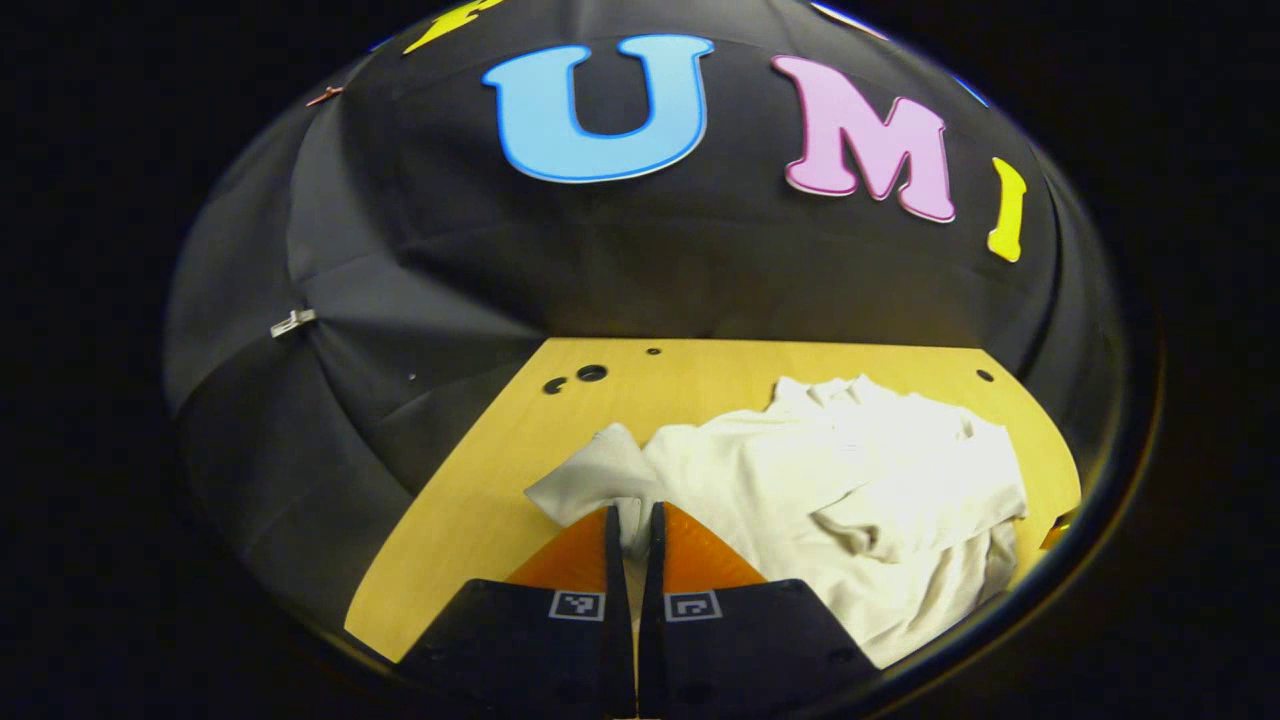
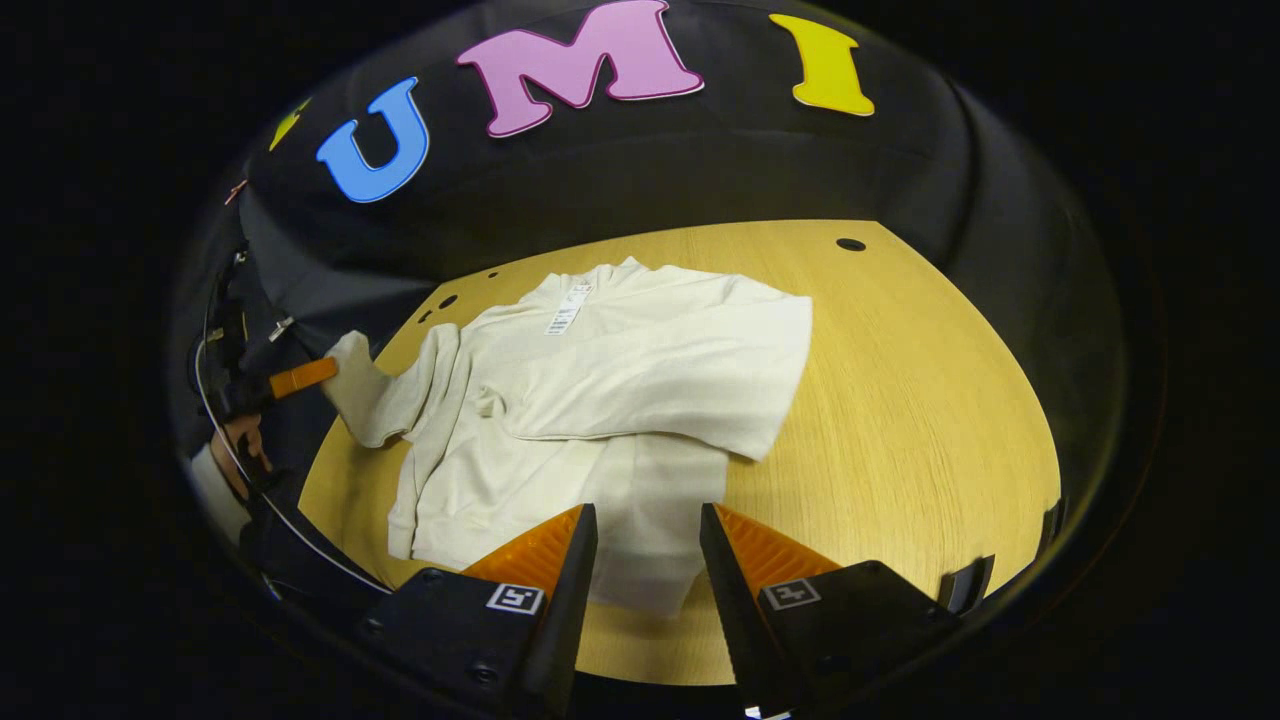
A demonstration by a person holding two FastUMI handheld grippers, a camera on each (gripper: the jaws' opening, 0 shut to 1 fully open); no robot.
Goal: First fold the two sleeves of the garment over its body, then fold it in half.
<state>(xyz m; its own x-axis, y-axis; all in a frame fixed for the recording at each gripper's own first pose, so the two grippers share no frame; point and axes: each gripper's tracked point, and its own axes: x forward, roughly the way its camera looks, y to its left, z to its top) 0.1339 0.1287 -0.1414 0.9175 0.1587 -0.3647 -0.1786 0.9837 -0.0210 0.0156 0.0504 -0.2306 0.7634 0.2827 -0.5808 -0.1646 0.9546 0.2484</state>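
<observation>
Right gripper view, scanned left to right: at the far left edge a hand (image 2: 238, 440) holds the left gripper (image 2: 318, 372), its orange fingers pinching the cuff of the left sleeve (image 2: 385, 395), which stretches out past the table's edge. Next comes the cream garment (image 2: 560, 440), lying front-down or inside-out on the wooden table (image 2: 900, 420), a tag (image 2: 566, 310) showing near the collar. The other sleeve (image 2: 690, 385) already lies folded across the body. Lowest in the view, the right gripper (image 2: 648, 535) hovers over the hem, fingers spread, touching nothing.

Left gripper view confirms it: the left gripper's orange fingers (image 1: 585, 555) are pressed nearly together with a strip of the cuff (image 1: 590, 480) nipped between them; the garment bunches to the right.

Judgement: first step half done, second sleeve in hand. The next move calls for carrying the cuff up and over toward the body's middle, laying it flat, then releasing before the halving fold.
</observation>
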